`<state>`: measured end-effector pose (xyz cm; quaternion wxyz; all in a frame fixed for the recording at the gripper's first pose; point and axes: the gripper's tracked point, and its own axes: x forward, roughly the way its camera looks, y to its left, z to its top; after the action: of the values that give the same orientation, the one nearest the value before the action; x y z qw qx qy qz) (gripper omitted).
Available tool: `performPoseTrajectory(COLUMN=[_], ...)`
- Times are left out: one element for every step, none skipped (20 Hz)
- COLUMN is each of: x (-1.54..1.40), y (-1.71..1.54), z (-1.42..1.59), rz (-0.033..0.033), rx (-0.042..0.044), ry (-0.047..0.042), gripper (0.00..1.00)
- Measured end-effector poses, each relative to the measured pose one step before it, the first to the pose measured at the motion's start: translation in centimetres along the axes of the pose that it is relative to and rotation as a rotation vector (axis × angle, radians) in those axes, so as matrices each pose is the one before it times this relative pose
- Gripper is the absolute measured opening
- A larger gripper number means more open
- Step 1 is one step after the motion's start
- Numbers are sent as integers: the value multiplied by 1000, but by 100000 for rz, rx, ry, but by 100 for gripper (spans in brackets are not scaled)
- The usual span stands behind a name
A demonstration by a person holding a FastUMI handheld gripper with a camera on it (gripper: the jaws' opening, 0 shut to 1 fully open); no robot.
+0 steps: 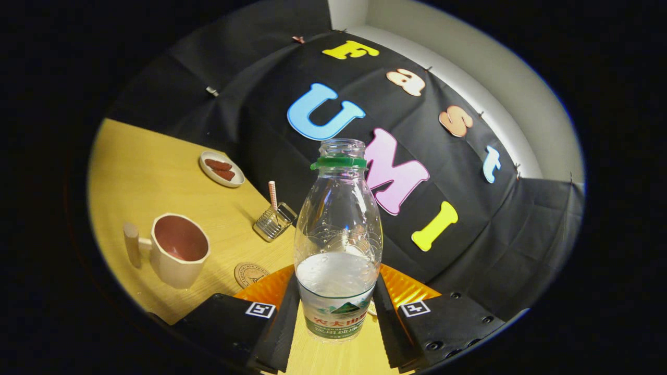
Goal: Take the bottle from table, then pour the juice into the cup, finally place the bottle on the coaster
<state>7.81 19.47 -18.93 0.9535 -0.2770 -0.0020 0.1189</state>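
Table (pixel 140 172) with cup (pixel 180 250), coaster (pixel 250 274)

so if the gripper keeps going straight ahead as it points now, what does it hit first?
The gripper is shut on the bottle, both fingers pressing its lower body, so the bottle leads. Straight beyond it comes only the booth's black cloth wall. The cup and coaster sit off to one side, though depth is unclear.

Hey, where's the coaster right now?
In the gripper view, the coaster lies flat on the table, just ahead of the left finger, between the cup and the bottle held in the gripper.
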Motion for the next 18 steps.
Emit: performPoseTrajectory(x=[-159, 89, 11, 213, 49, 177, 118, 163, 44, 138, 49, -10, 10, 181, 36, 131, 6, -24], y=[756, 619, 775, 758, 594, 480, 645, 469, 264, 264, 248, 289, 171, 201, 196, 174, 95, -26], z=[259, 172, -135, -328, -455, -465, -472, -414, -261, 2, -34, 7, 14, 70, 7, -8, -58, 20], rz=[1504, 1375, 1838, 1285, 451, 748, 838, 304, 278, 547, 598, 250, 165, 180, 152, 41, -239, -426], rx=[-4741, -3070, -3396, -3704, -3278, -2781, -2373, -2528, -2746, -2746, -3172, -3318, -3508, -3323, -2879, -2510, -2011, -1597], ry=[-901, -786, -384, 810, 877, 1122, 851, 675, 390, 248, 105, -275, -317, -247, -39, 165, -108, 243], gripper=[71, 71, 71, 71, 71, 71, 71, 71, 71, 71, 70, 71, 71, 71, 71, 71, 71, 71])
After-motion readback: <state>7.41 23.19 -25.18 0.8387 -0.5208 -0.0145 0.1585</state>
